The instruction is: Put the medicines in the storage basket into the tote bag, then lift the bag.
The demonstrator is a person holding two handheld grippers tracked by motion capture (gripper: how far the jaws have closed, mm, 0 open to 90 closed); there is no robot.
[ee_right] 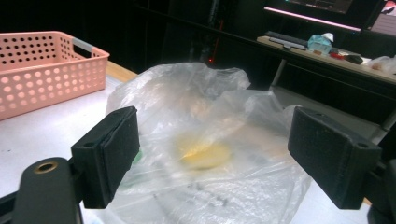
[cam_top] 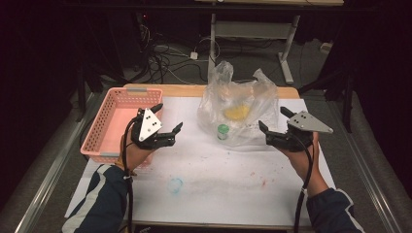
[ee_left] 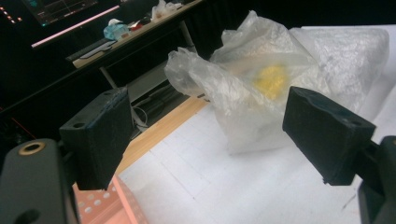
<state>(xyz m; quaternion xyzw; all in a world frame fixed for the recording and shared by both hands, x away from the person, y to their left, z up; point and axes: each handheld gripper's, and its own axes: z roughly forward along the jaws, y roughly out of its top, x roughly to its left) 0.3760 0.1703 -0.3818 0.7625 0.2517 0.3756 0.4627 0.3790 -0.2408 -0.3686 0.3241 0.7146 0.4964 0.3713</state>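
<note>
Both tongs spread, left tongs [cam_top: 169,118], right tongs [cam_top: 273,119], flanking clear bag [cam_top: 238,114], yellow contents [cam_top: 236,112] blurred, perhaps food

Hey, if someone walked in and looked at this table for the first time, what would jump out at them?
Probably the crumpled clear plastic bag at the far middle of the white table, with something yellow and a green-capped item inside. Next, the pink perforated basket on the left edge. An open left hand-held gripper and right hand-held gripper flank the bag, touching nothing.
</note>
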